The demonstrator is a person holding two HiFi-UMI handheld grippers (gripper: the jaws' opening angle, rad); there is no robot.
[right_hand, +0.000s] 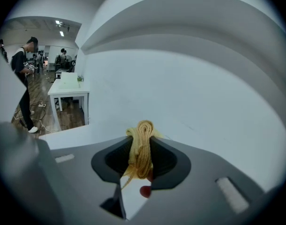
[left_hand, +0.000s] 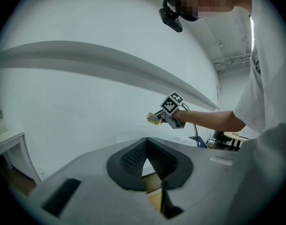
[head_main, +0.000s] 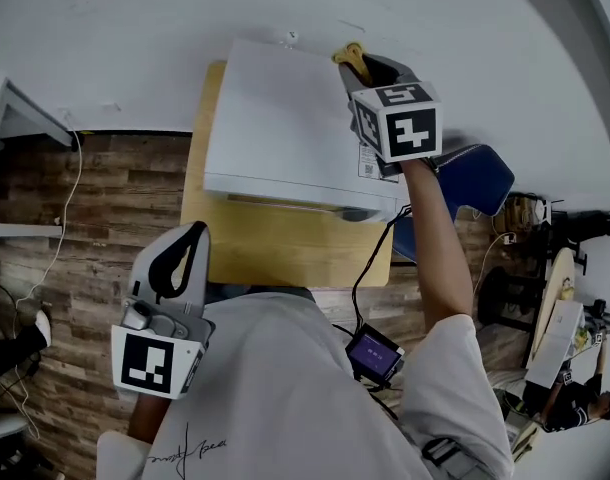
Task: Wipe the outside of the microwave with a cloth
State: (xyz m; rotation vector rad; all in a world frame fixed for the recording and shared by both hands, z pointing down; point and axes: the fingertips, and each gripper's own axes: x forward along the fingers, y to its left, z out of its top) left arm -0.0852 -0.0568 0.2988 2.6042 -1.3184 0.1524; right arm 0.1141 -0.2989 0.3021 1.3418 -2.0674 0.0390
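Right hand-held gripper (head_main: pixel 363 68), jaws clamped on a bunched yellow cloth (right_hand: pixel 141 149), at the far right corner of the white microwave (head_main: pixel 285 128) top. Bare top extends left and nearer, with the wall (head_main: pixel 165 18) close behind. Left hand-held gripper (head_main: pixel 193 240), jaws together and empty, by the worktop (head_main: pixel 285 253) near edge.

Yellow cloth (right_hand: pixel 140 149), white microwave (head_main: pixel 285 128), light tan wooden table (head_main: pixel 275 253).

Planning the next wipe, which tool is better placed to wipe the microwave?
Right. The right tool grips the yellow cloth at the microwave's back top edge; the left tool is shut, empty and away from it.
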